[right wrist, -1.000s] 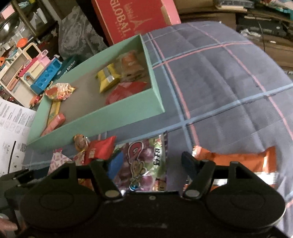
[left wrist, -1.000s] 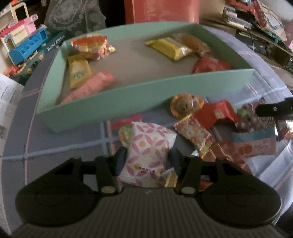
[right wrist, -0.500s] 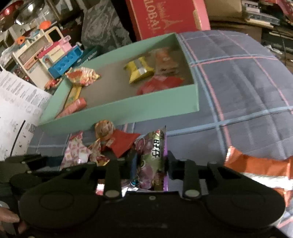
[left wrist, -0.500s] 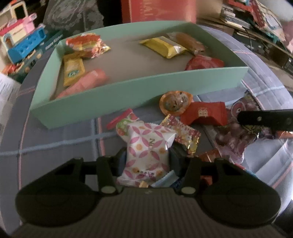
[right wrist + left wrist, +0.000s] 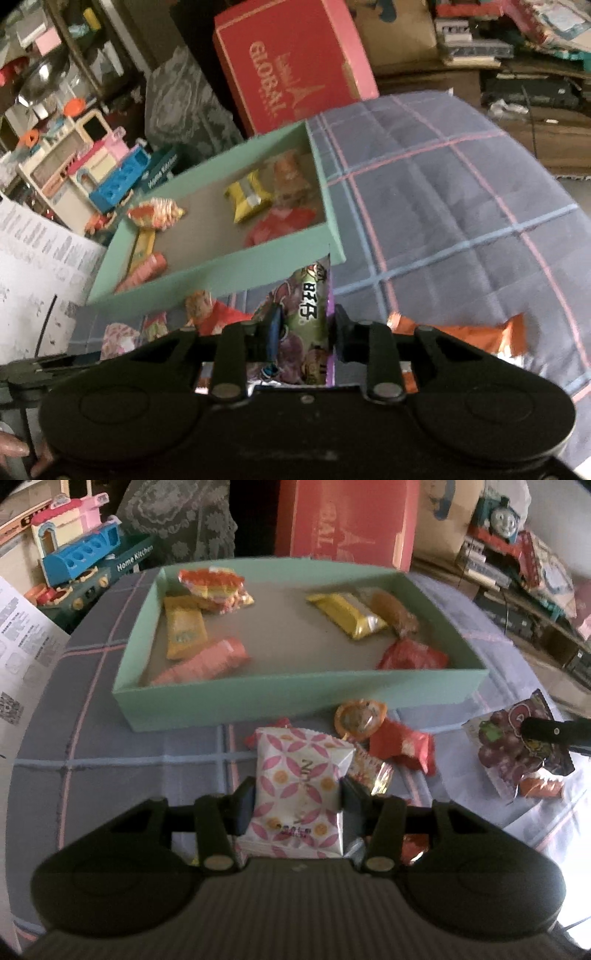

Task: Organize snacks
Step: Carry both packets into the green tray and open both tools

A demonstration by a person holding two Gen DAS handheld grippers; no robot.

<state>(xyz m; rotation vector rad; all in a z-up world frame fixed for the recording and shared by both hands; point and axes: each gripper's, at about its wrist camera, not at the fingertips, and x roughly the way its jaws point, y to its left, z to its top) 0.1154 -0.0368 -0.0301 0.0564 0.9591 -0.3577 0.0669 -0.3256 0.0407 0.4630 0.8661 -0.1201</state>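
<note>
Both lifting: left gripper (image 5: pixel 297 805) clamped on pink-patterned packet (image 5: pixel 301 786), right gripper (image 5: pixel 301 338) on grape candy bag (image 5: pixel 304 325); next, carry over green box (image 5: pixel 295 701) wall

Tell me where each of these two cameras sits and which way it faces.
Left wrist: on the left gripper, looking down past a pink-patterned packet it grips toward the green box.
Right wrist: on the right gripper, clamping a grape candy bag; a hand at lower left.
Shared: box, both packets, plaid cloth.
</note>
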